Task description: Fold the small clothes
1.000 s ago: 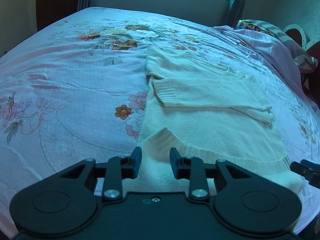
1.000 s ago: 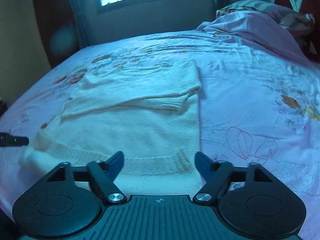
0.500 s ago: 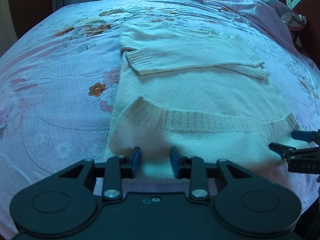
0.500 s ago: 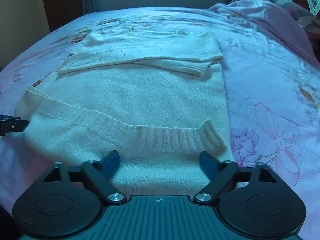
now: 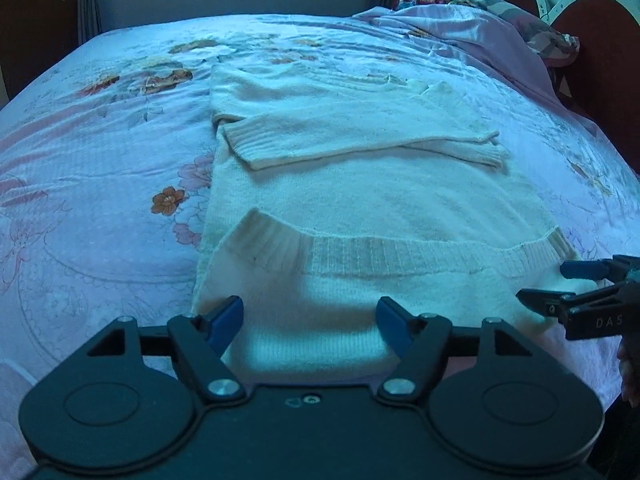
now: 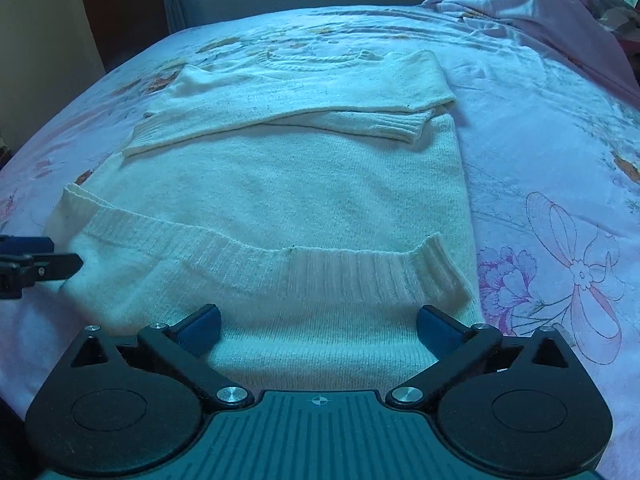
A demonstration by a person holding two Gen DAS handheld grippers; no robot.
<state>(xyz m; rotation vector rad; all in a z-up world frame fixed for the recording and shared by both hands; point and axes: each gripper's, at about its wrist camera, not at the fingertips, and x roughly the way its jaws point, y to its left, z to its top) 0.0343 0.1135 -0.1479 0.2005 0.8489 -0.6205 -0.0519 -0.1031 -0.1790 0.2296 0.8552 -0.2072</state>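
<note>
A white knit sweater lies flat on the floral bedsheet. Its sleeves are crossed over the chest, and its lower part is turned up, so the ribbed hem runs across the body. My left gripper sits over the near left part of the folded edge. Its jaws are opening, with fabric lying loose between the pads. My right gripper stands wide open over the near right part, pads clear of the knit.
A bunched pink blanket and a patterned pillow lie at the far right, beside a dark headboard. A wall and curtains stand behind the bed. A person's hand shows at the right edge.
Both grippers have come down closer to the sweater's near folded edge. The right jaws widened first, then the left jaws spread apart, with no fabric pinched.
</note>
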